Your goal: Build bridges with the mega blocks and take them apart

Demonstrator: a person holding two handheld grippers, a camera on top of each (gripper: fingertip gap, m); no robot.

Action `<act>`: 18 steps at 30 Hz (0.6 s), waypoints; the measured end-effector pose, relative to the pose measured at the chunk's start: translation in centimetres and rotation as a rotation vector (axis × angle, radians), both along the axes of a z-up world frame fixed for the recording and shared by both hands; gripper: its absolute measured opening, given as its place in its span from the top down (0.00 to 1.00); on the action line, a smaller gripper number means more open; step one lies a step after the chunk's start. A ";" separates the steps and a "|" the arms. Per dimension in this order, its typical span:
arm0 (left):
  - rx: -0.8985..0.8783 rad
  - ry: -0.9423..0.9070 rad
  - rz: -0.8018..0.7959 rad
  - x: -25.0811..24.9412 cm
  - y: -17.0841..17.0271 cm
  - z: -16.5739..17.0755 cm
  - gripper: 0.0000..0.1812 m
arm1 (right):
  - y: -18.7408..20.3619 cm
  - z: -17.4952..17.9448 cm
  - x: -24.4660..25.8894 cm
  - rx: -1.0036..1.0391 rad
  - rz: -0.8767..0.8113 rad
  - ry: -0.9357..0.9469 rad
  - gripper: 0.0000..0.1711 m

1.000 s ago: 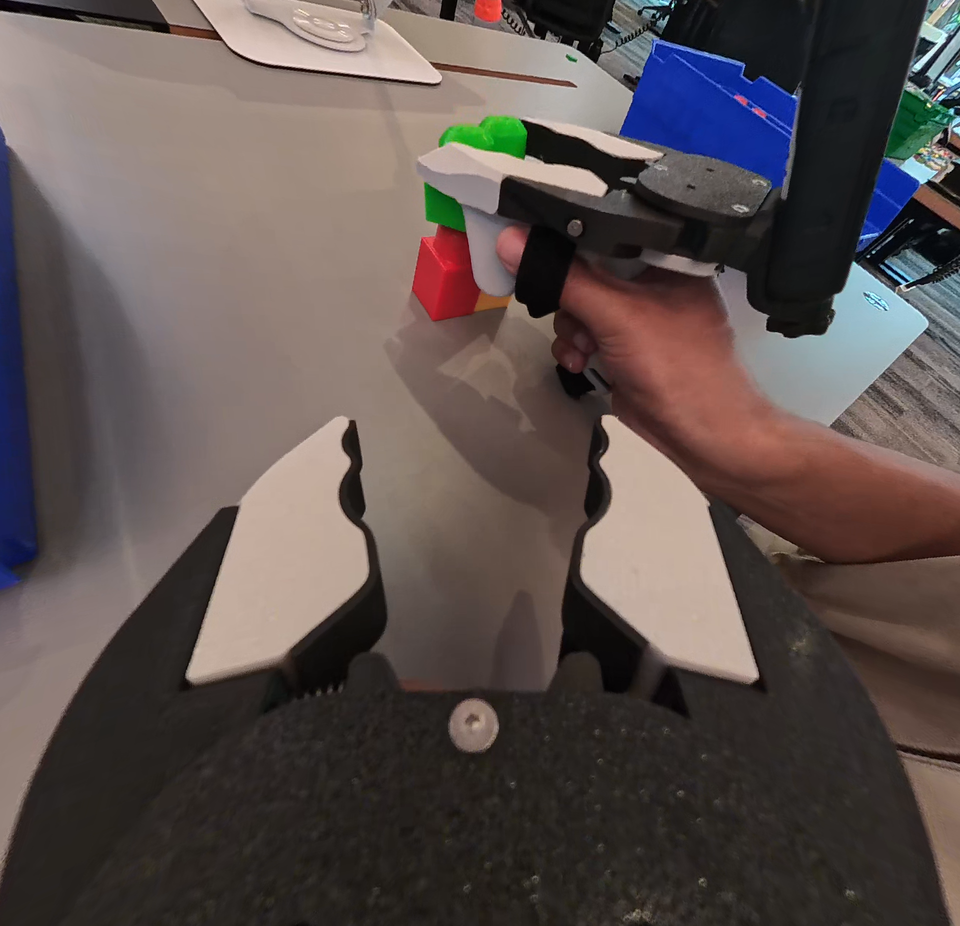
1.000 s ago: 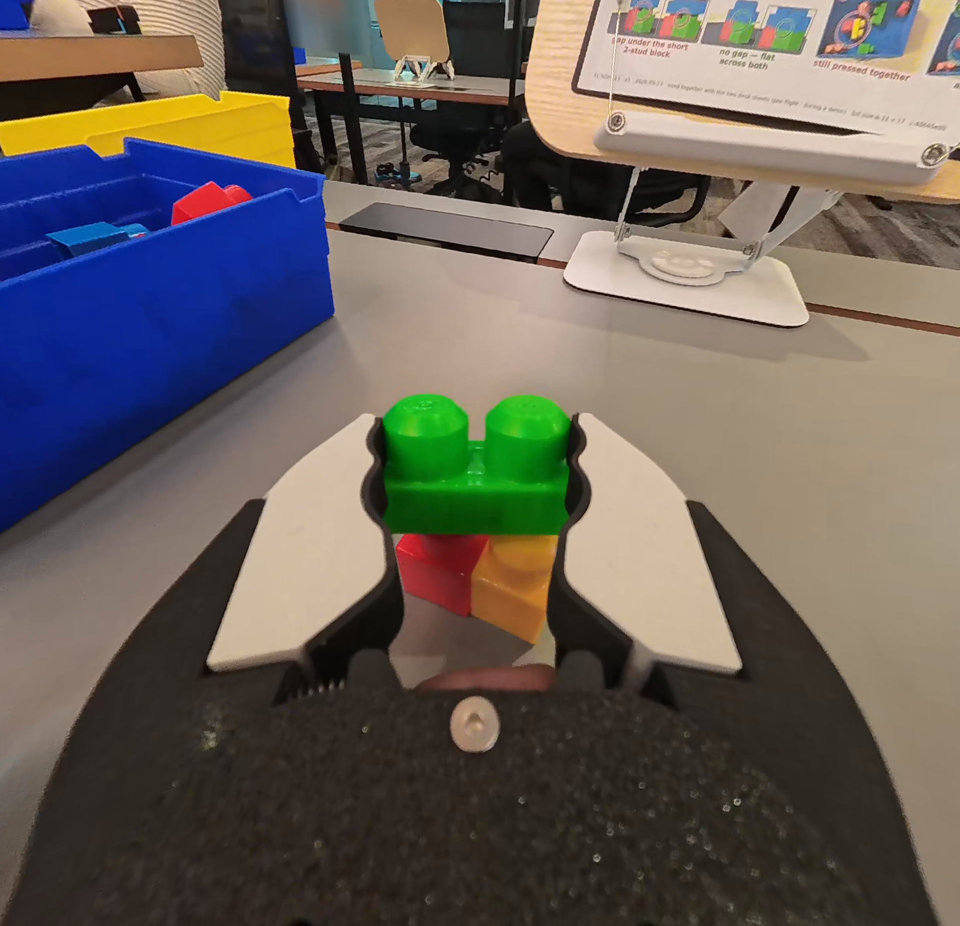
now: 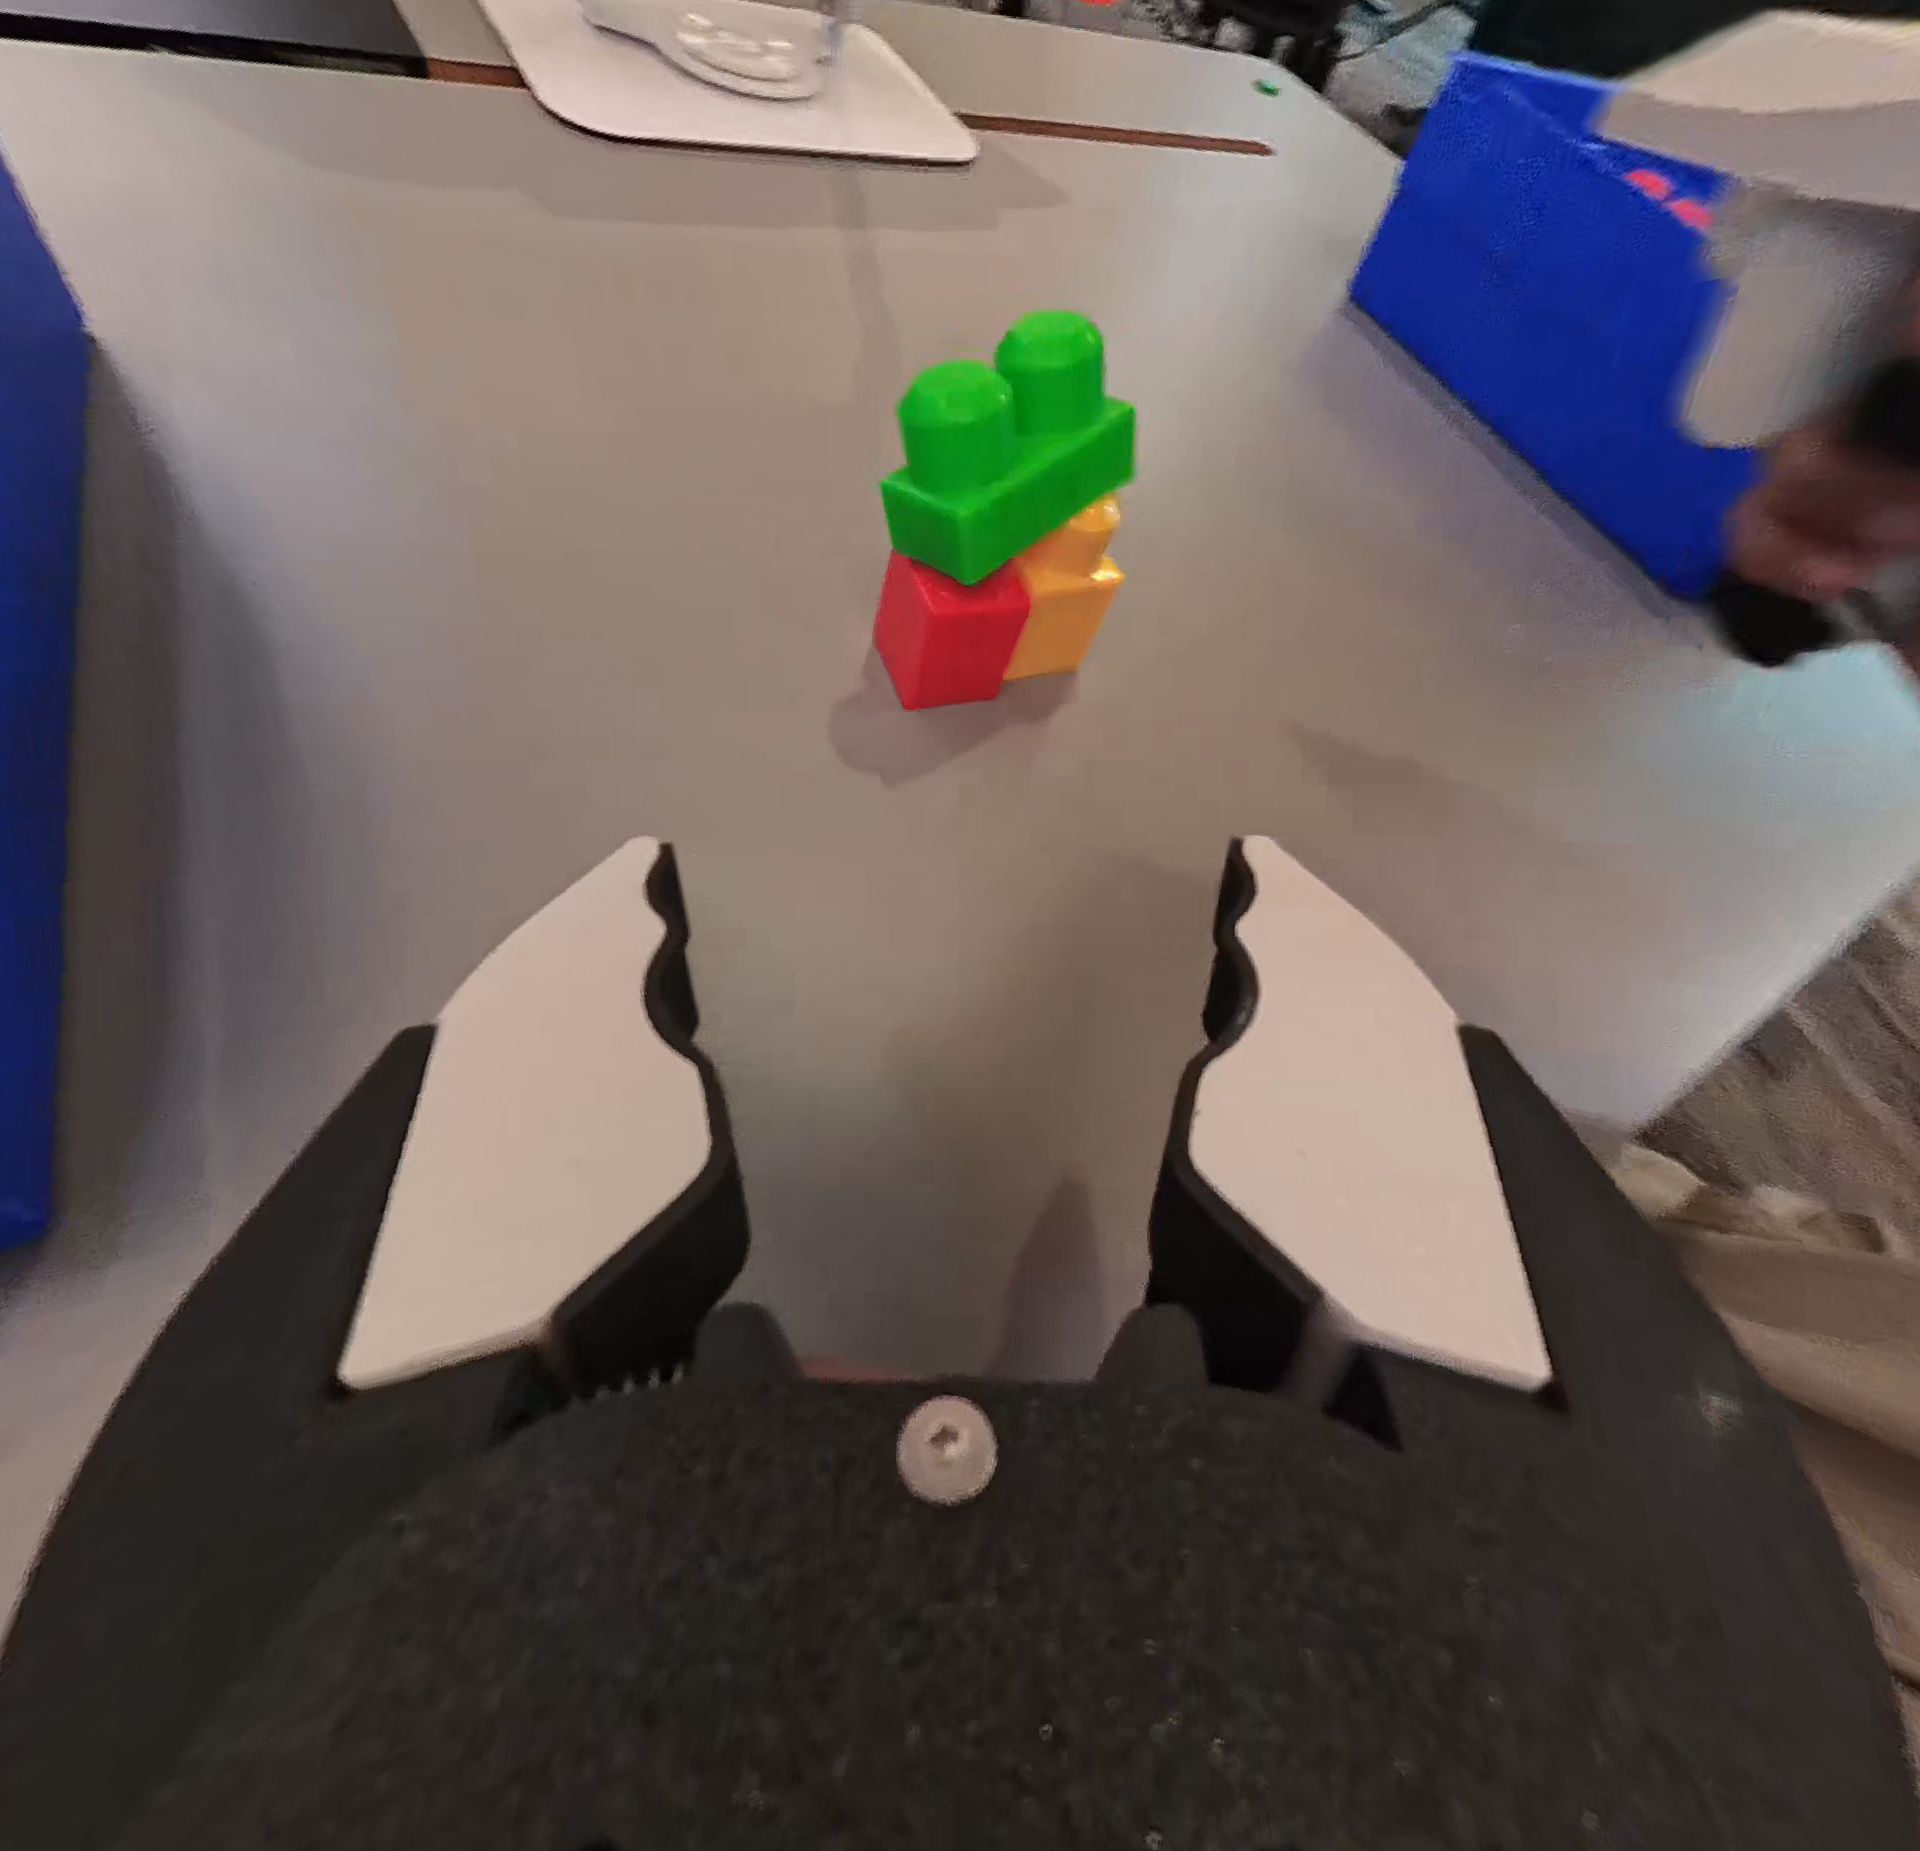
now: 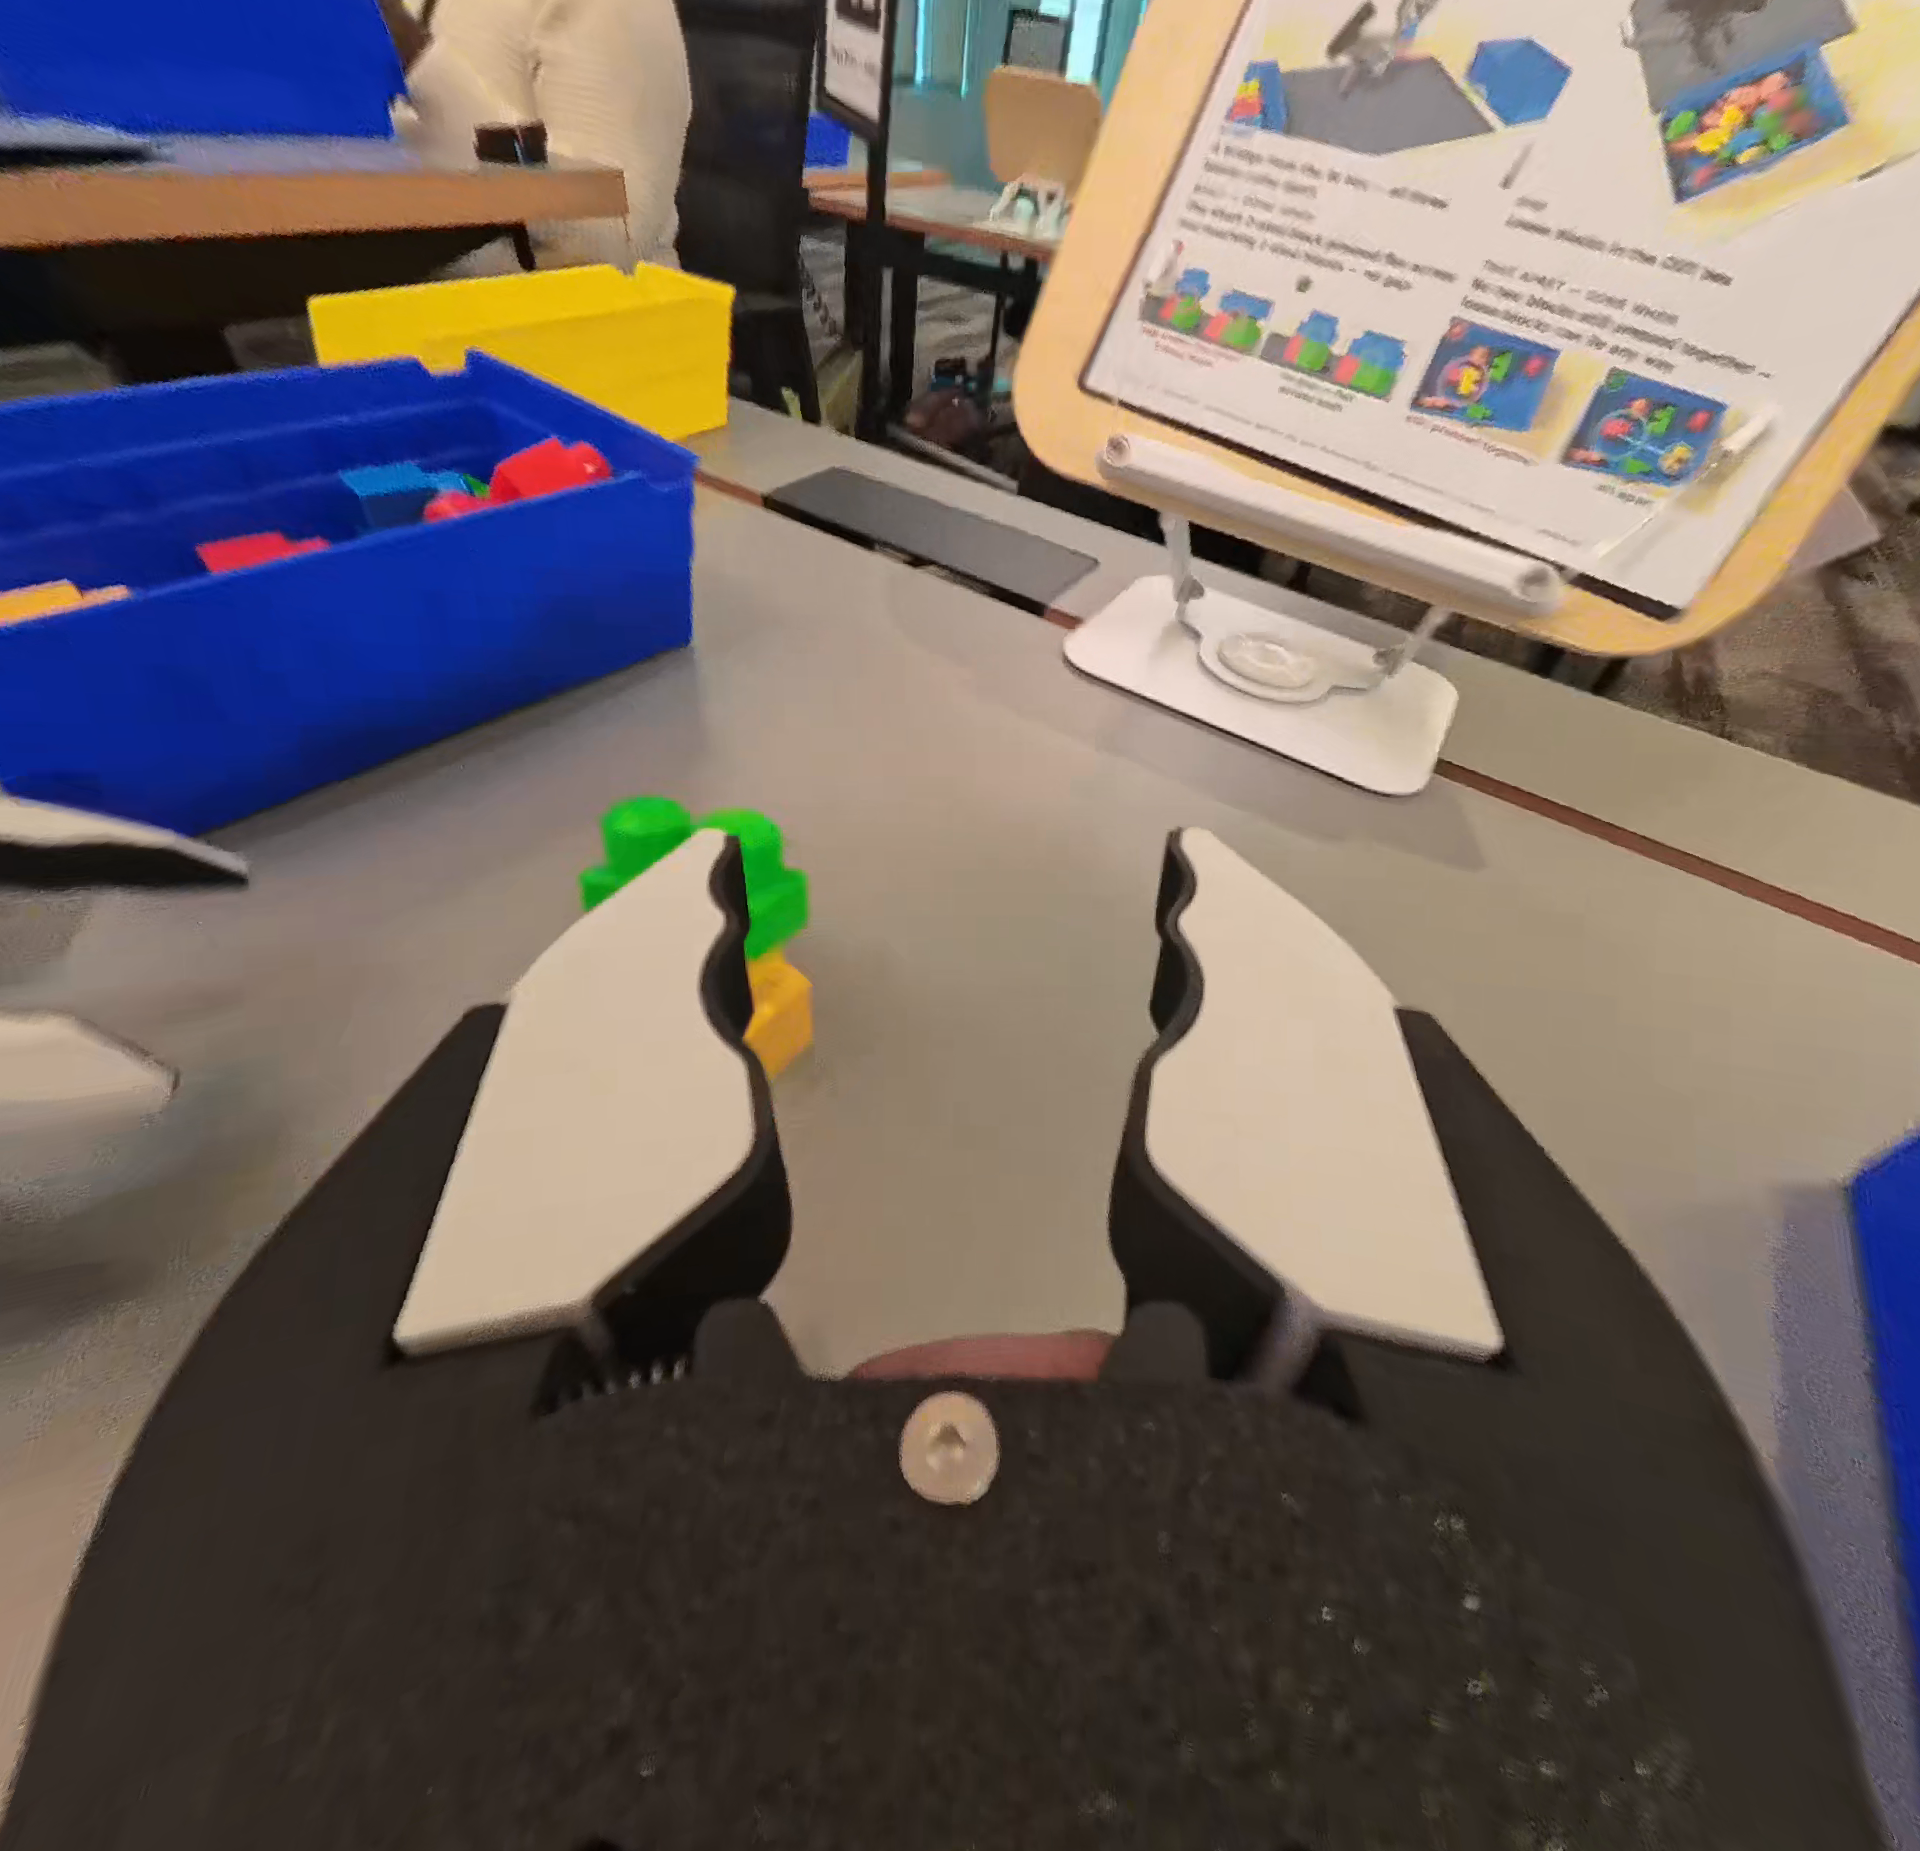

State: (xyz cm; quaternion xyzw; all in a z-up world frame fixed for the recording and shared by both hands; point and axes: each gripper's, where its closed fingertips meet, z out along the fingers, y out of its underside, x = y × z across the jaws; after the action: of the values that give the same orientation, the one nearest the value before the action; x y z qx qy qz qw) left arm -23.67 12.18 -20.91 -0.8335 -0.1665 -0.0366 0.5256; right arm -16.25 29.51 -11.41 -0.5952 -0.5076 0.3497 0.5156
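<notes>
A small bridge stands on the grey table (image 3: 520, 451): a green two-stud block (image 3: 1006, 461) sits tilted across a red block (image 3: 948, 644) and an orange block (image 3: 1070, 596). My left gripper (image 3: 948, 856) is open and empty, short of the bridge. In the right wrist view the green block (image 4: 774, 892) and orange block (image 4: 784, 1017) show past my left finger; the red one is hidden. My right gripper (image 4: 951, 845) is open and empty, to the right of the bridge. It shows blurred at the right edge of the left wrist view (image 3: 1787, 274).
A blue bin (image 4: 343, 596) with several loose blocks stands at the left, a yellow bin (image 4: 540, 347) behind it. Another blue bin (image 3: 1558, 367) is at the right. An instruction sheet on a white stand (image 4: 1278, 700) is at the back. A person sits at a far table. My left gripper's tips are some 11 cm from the green two-stud block (image 3: 1006, 461).
My right gripper has let go of the green block, opened and drawn back to the right. The bridge now stands free, and the left gripper's view has shifted so it is centred.
</notes>
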 end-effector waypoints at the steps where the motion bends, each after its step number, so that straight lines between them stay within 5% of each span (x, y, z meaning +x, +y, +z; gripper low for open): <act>1: -0.006 0.019 0.033 -0.2 0.7 -0.1 0.43 | 0.9 -0.1 1.3 0.013 -0.011 -0.020 0.55; 7: -0.042 -0.054 0.169 0.9 5.7 -1.6 0.37 | 2.1 -0.7 4.5 0.046 0.061 -0.076 0.57; 18: -0.057 -0.122 0.260 2.9 10.2 -2.4 0.37 | -1.1 -4.2 -5.5 -0.324 0.680 -0.137 0.89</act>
State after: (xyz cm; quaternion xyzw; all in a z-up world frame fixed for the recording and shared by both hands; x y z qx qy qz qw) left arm -20.73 22.42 -23.32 -0.8157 -0.3055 -0.0142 0.4910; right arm -21.75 28.41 -15.65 -0.4886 -0.6476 0.5360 0.2339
